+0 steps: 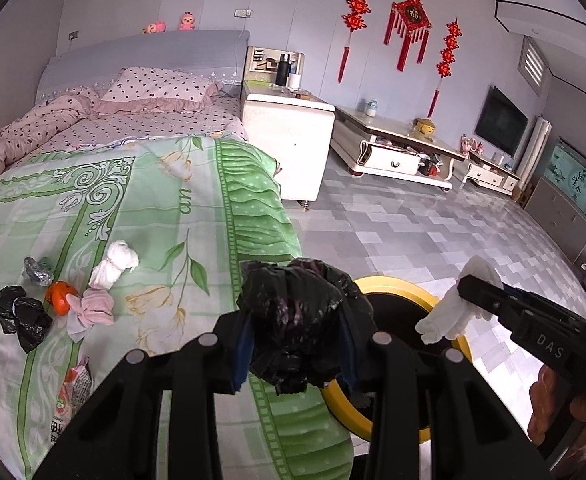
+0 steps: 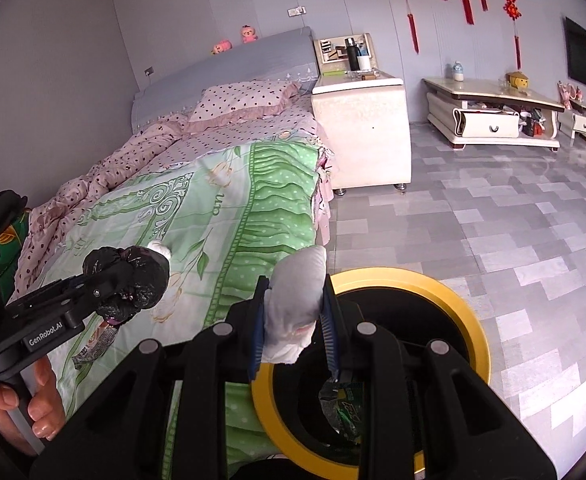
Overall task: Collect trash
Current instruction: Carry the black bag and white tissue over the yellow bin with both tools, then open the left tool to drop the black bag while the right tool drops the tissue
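Note:
My left gripper [image 1: 297, 332] is shut on a crumpled black plastic bag [image 1: 293, 320], held over the bed's edge beside the yellow-rimmed trash bin [image 1: 397, 284]. It also shows in the right wrist view [image 2: 127, 280]. My right gripper [image 2: 293, 316] is shut on a white tissue wad [image 2: 293, 300], held above the bin's rim [image 2: 445, 292]; the wad shows in the left wrist view [image 1: 457, 308]. On the green bedspread lie a white tissue [image 1: 115, 266], a pink tissue [image 1: 93, 308], an orange peel [image 1: 59, 296], another black bag [image 1: 23, 314], a silver wrapper [image 1: 37, 270] and a snack packet [image 1: 73, 392].
A white bedside cabinet [image 1: 285, 136] stands past the bed's corner. A low white TV cabinet [image 1: 397, 148] runs along the far wall. Grey tiled floor [image 1: 413, 232] lies to the right of the bin. A green wrapper [image 2: 345, 404] lies inside the bin.

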A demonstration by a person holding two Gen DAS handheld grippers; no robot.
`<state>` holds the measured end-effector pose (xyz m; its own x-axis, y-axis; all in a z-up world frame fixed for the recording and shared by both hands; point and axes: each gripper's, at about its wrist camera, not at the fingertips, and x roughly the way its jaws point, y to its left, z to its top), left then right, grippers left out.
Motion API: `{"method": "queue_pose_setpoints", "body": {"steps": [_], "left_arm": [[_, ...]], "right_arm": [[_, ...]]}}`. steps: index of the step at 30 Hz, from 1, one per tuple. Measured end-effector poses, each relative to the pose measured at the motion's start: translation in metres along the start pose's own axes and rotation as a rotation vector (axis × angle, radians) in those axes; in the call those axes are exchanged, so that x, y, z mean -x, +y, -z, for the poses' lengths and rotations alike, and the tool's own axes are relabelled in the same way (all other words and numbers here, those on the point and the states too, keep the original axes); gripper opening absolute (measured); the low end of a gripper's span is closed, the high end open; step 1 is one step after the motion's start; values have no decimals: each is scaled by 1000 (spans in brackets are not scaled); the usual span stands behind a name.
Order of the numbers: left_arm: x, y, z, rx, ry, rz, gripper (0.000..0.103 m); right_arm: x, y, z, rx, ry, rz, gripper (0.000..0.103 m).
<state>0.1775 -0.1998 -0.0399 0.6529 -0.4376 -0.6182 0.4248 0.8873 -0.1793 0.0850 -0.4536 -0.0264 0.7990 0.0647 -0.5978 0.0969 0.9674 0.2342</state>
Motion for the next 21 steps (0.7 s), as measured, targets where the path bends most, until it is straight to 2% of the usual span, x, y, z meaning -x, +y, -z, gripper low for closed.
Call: {"method": "queue_pose_setpoints", "body": {"steps": [12, 21], "left_arm": [[-44, -39, 8, -51, 68, 48, 33], [-80, -48, 18, -27, 125, 82, 33]], "right_arm": [[-22, -44, 10, -80, 43, 39, 24], [-46, -75, 19, -130, 79, 90, 24]]}}
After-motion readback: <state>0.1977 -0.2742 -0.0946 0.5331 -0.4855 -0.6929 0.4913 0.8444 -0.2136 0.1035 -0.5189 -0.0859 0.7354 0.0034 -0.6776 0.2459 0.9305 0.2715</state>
